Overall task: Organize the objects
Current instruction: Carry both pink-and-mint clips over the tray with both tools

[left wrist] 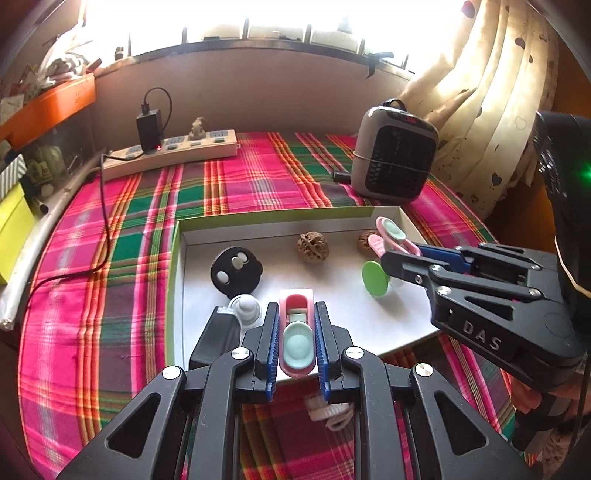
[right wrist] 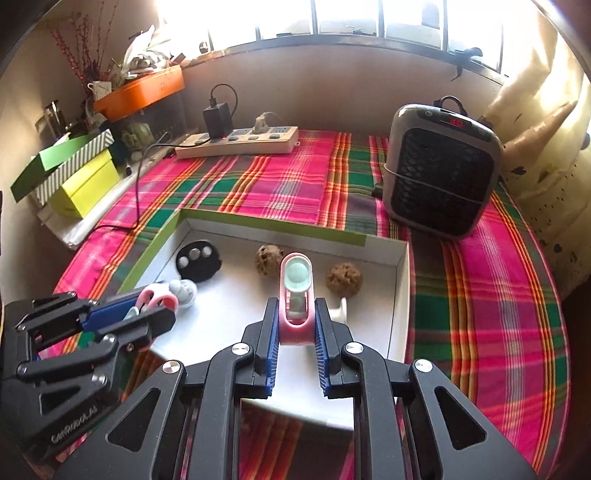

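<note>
Two grippers, left gripper (left wrist: pixel 296 345) and right gripper (right wrist: pixel 296 328), each clamp a pink clip (left wrist: pixel 297 332) over the white tray (left wrist: pixel 332 295) on a plaid cloth (left wrist: pixel 110 258). Far behind: power strip (left wrist: pixel 173 149), heater (left wrist: pixel 393 155) right, bright window (left wrist: pixel 258 18).

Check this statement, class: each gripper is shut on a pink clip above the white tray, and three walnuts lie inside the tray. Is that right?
Not quite. There are two walnuts, not three: one walnut and a second walnut, as the right wrist view shows. The rest holds: the left gripper and the right gripper are each shut on a pink clip above the white tray.
</note>
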### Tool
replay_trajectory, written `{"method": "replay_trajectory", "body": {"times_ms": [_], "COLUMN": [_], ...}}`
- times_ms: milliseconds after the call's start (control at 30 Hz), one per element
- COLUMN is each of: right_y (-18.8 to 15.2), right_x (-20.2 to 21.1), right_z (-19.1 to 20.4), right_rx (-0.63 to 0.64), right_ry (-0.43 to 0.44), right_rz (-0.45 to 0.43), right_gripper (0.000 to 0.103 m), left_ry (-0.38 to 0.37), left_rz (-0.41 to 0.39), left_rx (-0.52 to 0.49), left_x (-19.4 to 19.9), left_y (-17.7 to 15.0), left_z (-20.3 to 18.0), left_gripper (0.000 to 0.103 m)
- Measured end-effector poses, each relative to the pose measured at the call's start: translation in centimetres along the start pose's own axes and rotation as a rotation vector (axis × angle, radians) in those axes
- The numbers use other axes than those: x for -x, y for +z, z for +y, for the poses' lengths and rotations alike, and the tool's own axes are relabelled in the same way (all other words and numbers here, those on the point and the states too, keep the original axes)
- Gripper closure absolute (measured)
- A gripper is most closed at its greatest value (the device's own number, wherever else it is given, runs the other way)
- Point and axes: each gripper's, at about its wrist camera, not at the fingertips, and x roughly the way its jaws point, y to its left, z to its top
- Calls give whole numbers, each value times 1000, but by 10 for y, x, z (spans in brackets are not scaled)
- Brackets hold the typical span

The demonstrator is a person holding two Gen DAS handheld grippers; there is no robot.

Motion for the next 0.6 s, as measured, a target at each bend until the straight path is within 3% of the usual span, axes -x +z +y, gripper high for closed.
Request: {"method": "replay_trajectory", "body": {"times_ms": [600], "right_y": [21], "right_x": [-43], "right_z": [-13], "right_rx": [9], "right_ry": [19], "right_rz": [67], "right_gripper": [85], "left_ry": [18], "left_rz": [20], "left_rx": [-11], "left_x": [-27], "left_y": [15], "left_z": [-9], "left_gripper": [87]}}
